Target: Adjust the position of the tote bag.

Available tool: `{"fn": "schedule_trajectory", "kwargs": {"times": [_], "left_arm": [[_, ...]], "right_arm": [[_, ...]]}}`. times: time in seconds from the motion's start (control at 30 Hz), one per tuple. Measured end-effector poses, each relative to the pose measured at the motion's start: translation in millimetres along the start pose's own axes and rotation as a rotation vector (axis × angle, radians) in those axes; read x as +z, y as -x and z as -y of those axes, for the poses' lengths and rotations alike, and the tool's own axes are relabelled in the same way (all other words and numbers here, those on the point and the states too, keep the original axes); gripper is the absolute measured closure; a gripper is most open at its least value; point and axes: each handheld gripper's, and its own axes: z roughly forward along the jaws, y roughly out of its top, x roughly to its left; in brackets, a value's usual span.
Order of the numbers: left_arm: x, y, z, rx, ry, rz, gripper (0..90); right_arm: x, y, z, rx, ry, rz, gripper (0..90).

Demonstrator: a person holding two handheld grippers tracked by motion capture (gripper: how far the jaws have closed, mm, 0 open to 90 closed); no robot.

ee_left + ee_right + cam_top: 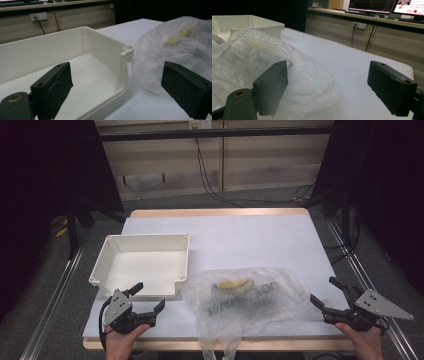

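Observation:
A crumpled clear plastic bag point(247, 300) lies at the table's front middle, with something yellow and dark shapes showing through it. To its left stands a white plastic tray point(107, 251), nothing inside it. My left gripper point(148, 298) rests open at the front left, just before the tray's near corner. In the left gripper view the jaws stand wide apart with the tray point(105, 47) and the bag point(175, 47) beyond them. My right gripper point(327, 294) is open at the front right, next to the bag's right edge. The right gripper view has the bag point(254, 60) past its left jaw.
The white table top point(250, 237) has bare room behind the bag and tray. Metal rails point(55, 295) run along both sides of the table. Cables point(210, 180) hang on the wooden wall behind. Monitors point(384, 5) stand on a far desk.

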Motion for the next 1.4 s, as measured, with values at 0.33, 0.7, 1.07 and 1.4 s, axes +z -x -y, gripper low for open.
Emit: {"fn": "schedule_trajectory", "kwargs": {"times": [0.33,0.7,1.07,1.4], "left_arm": [[3.7,3.9,-1.3,0.018,-0.029,0.032,14.8],[5.2,9.2,-2.2,0.012,-0.051,0.06,22.2],[0.4,27.0,-4.7,0.027,-0.076,0.101,25.9],[7.1,55.3,-9.8,0.057,-0.16,0.281,39.7]], "right_arm": [[-1.3,2.0,-0.4,0.013,-0.01,-0.027,26.0],[1.9,2.4,-1.9,0.019,-0.055,-0.106,38.0],[-2.3,5.5,-3.6,0.051,-0.144,-0.126,44.4],[-10.5,6.5,5.9,0.06,-0.186,-0.133,46.9]]}}
